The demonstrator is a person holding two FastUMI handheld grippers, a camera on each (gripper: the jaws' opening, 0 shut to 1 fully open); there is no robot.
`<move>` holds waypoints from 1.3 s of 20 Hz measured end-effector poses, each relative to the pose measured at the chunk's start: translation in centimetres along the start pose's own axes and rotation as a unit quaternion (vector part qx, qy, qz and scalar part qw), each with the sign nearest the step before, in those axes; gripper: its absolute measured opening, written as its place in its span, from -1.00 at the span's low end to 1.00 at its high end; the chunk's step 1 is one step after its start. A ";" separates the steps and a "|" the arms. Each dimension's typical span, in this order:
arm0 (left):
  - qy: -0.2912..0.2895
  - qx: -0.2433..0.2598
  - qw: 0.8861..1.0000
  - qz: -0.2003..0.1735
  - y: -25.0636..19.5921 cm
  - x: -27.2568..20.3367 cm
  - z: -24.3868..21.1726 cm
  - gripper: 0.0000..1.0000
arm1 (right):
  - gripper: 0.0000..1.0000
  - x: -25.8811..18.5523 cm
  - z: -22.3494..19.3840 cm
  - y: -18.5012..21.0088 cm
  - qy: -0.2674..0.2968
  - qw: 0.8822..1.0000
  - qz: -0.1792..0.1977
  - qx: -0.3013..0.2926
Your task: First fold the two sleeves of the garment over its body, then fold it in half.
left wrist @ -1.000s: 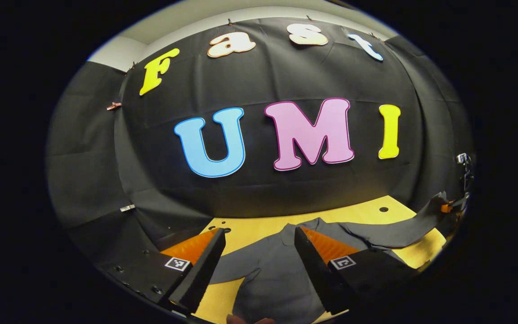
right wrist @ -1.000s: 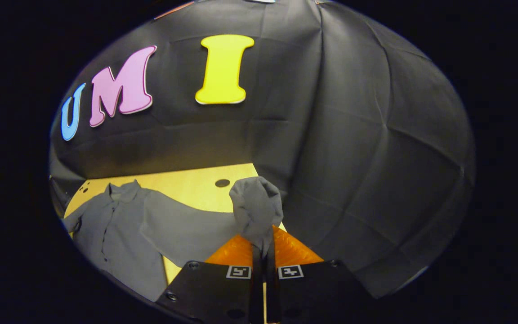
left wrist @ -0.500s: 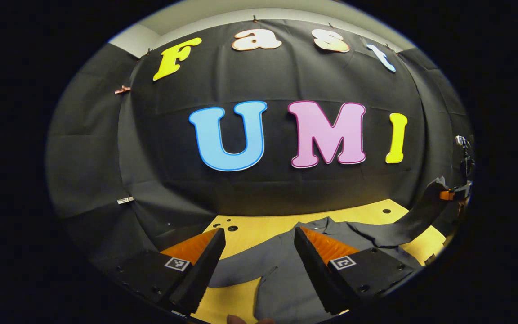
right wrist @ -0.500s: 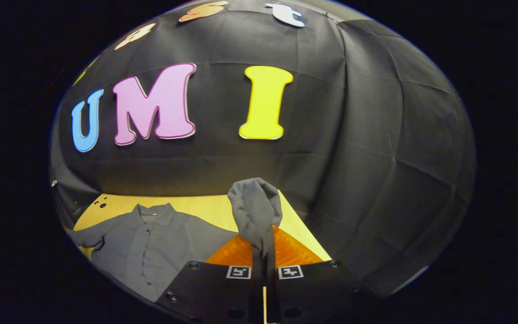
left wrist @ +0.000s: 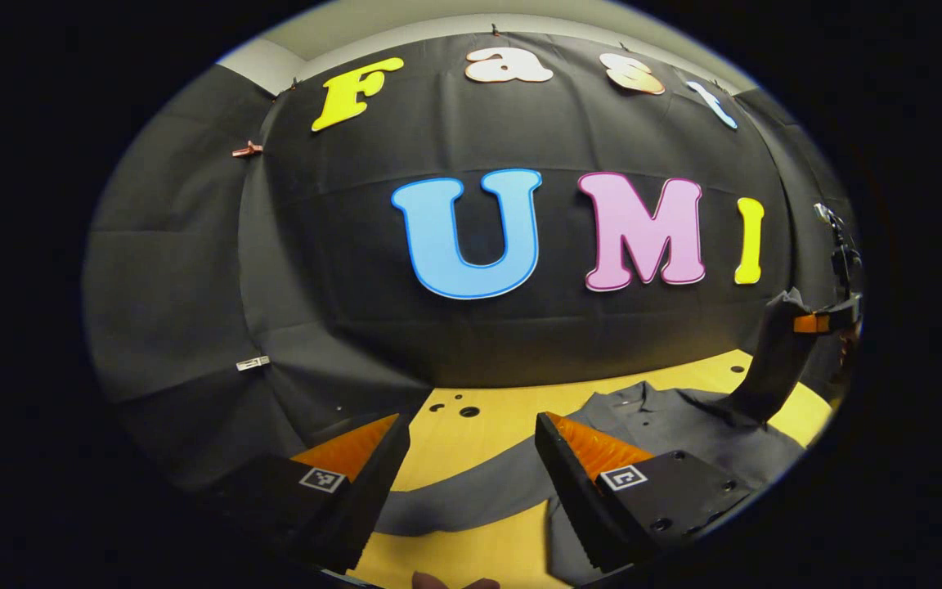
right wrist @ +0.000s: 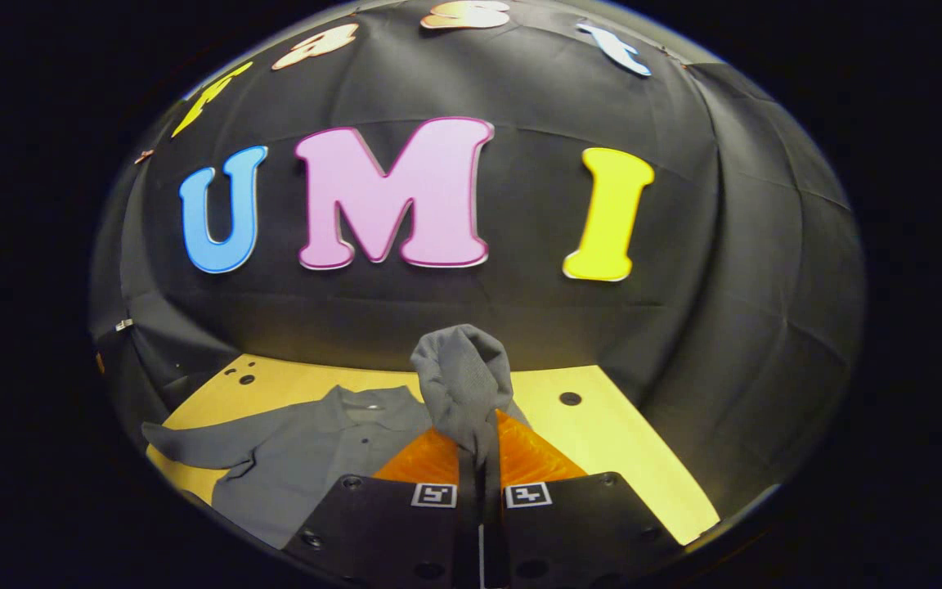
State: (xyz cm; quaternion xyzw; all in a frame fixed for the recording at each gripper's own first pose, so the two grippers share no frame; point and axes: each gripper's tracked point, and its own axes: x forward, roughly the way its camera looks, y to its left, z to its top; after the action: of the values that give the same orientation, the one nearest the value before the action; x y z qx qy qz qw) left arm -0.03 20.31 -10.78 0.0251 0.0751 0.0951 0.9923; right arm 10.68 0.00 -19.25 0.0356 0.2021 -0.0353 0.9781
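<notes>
Pinching lifted sleeve (right wrist: 463, 380), right gripper (right wrist: 477, 458); left gripper (left wrist: 471, 458) spread.

Your right gripper (right wrist: 479, 483) hides the sleeve (right wrist: 463, 384) cuff pinched inside; the shirt (right wrist: 316, 458) hem runs off the near edge.

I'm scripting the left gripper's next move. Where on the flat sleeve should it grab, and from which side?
Probably the cuff end of the flat sleeve. It lies spread out on the table, pointing away from the shirt body, so its tip is free. Bring the open left gripper in from the outer side, low along the table.
</notes>
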 end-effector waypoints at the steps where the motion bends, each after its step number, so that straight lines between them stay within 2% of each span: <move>1: 0.002 -0.002 1.000 0.002 0.9 0.2 -0.6 0.95 | -0.86 0.5 -0.1 1.8 0.001 1.000 0.009 -0.003; 8: 0.041 -0.025 0.998 0.034 8.1 1.9 -5.9 0.95 | -0.86 3.4 -2.4 12.0 0.025 0.998 0.051 -0.021; 14: 0.090 -0.017 0.994 0.051 12.5 3.6 -12.7 0.94 | -0.86 5.3 -7.6 17.0 0.073 0.994 0.059 -0.048; 20: 0.151 -0.039 0.985 0.072 15.6 4.9 -20.0 0.95 | -0.86 6.9 -12.8 20.9 0.123 0.987 0.071 -0.077; 26: 0.204 -0.054 0.973 0.089 18.1 6.0 -26.0 0.97 | -0.83 8.1 -17.8 23.0 0.180 0.979 0.069 -0.067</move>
State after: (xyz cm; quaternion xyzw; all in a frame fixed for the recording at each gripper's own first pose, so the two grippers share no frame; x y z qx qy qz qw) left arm -1.54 40.13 -36.19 -0.0415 0.2685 0.1901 0.9434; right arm 12.99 23.95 -37.47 -0.0104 0.3737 0.0533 0.9260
